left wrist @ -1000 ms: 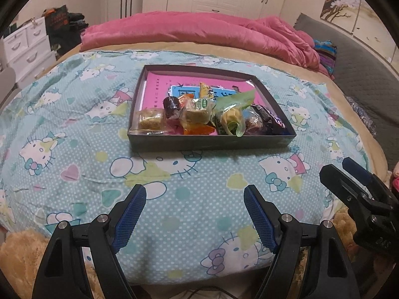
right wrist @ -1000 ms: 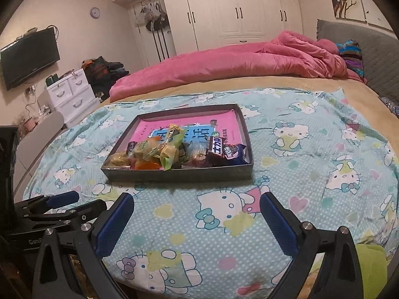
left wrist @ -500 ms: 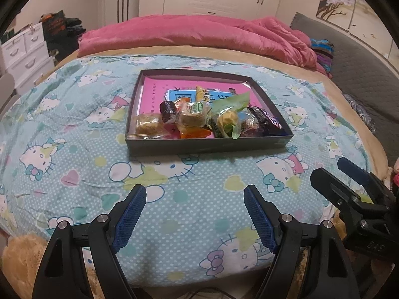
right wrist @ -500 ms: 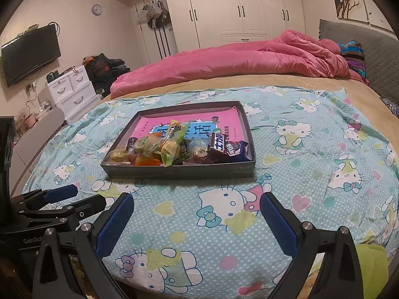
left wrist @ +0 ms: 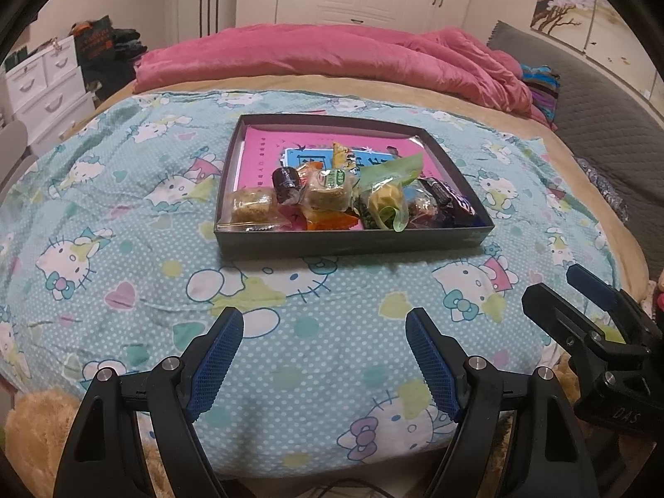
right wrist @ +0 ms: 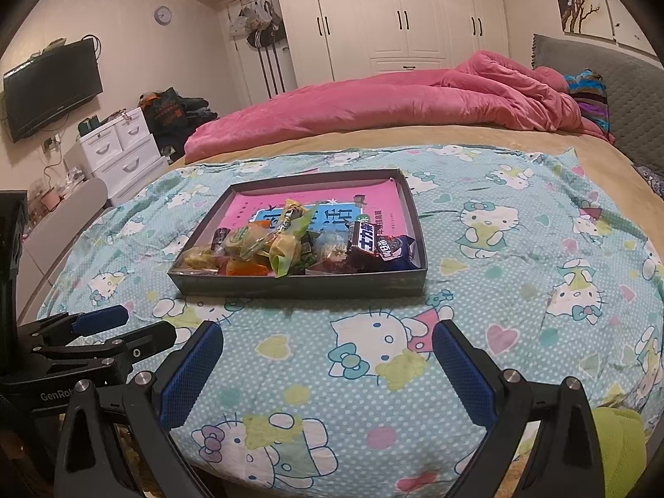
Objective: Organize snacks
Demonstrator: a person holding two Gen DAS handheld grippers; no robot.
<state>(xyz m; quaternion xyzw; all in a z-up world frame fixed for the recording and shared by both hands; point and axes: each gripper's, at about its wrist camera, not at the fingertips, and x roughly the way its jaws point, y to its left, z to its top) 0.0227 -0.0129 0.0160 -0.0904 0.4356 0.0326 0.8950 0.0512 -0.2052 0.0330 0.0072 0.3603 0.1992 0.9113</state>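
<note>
Both claws are hovering at the bed's near edge, pointing down over the sheet. Left claw (left wrist: 323, 352) is standing wide open, holding nothing; right claw (right wrist: 328, 357) likewise. Snacks (left wrist: 348, 199) are lying heaped along the near wall of the box (left wrist: 352, 242), straight ahead of both claws and well apart from them. Heap's long axis is running across the view. Neither claw is looking clearly nearer.
</note>
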